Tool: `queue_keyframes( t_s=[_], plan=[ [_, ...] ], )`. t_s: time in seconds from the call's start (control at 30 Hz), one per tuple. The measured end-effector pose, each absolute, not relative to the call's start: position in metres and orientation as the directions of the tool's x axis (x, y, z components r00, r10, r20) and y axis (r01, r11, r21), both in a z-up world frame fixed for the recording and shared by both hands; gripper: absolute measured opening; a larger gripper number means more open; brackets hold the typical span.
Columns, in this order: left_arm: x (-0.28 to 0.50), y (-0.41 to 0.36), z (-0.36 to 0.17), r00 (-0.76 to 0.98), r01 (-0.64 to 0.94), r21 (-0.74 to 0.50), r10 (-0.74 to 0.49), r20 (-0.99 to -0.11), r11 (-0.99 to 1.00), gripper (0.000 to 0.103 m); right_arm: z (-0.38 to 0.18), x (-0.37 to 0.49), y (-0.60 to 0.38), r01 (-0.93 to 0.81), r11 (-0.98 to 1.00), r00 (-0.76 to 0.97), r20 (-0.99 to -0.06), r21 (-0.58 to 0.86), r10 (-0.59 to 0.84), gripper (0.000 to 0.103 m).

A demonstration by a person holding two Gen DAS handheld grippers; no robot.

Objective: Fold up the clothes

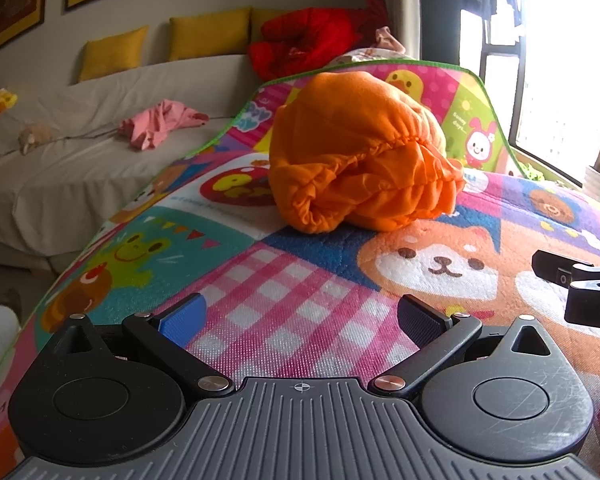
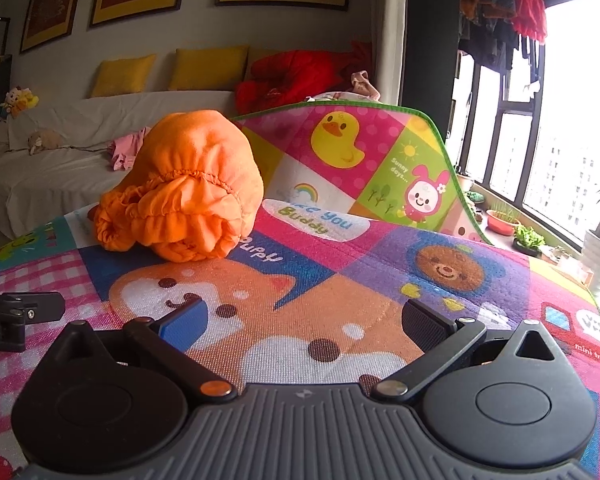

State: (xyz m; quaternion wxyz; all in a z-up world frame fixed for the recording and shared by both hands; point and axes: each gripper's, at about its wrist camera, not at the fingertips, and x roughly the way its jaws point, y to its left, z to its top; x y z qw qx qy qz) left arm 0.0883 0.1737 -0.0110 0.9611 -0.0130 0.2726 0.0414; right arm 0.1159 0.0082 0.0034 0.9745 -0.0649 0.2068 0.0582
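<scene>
Orange garment (image 1: pixel 360 160) bunched at my 12 o'clock on play mat (image 1: pixel 284 292): looked light, soft, floppy. Best hold: elastic hem (image 1: pixel 364 148). Left hand-held gripper (image 1: pixel 300 316) and right hand-held gripper (image 2: pixel 306 320) both released, empty.

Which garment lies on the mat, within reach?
The orange bundle, bunched on the cartoon mat ahead of both open tools. The pink garment lies on the sofa.

Daylight pours in from the window (image 2: pixel 568 128) on the right of both views, blown out to near white there, while the wall and sofa (image 1: pixel 80 168) far from the window sit dimmer and greyer. The play mat (image 1: pixel 284 292) near the window is evenly lit with soft shadows, its weave sharp. Fisheye distortion bends the window frame and mat edges toward the picture borders.
</scene>
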Motion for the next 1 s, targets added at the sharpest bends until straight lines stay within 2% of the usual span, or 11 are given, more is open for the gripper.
queue_keyframes(
  t_s=[0.3, 1.0],
  plan=[
    [0.0872, 0.1730, -0.0103, 0.850, -0.084, 0.003, 0.074, -0.521, 0.996, 0.103, 0.0018, 0.1204, 0.0083, -0.205, 0.977, 0.880, -0.448, -0.056, 0.159, 0.103],
    [0.0859, 0.1742, -0.0094, 0.857, -0.084, 0.001, 0.073, -0.510, 0.996, 0.103, 0.0017, 0.1212, 0.0079, -0.187, 0.980, 0.882, -0.450, -0.065, 0.138, 0.103]
  ],
)
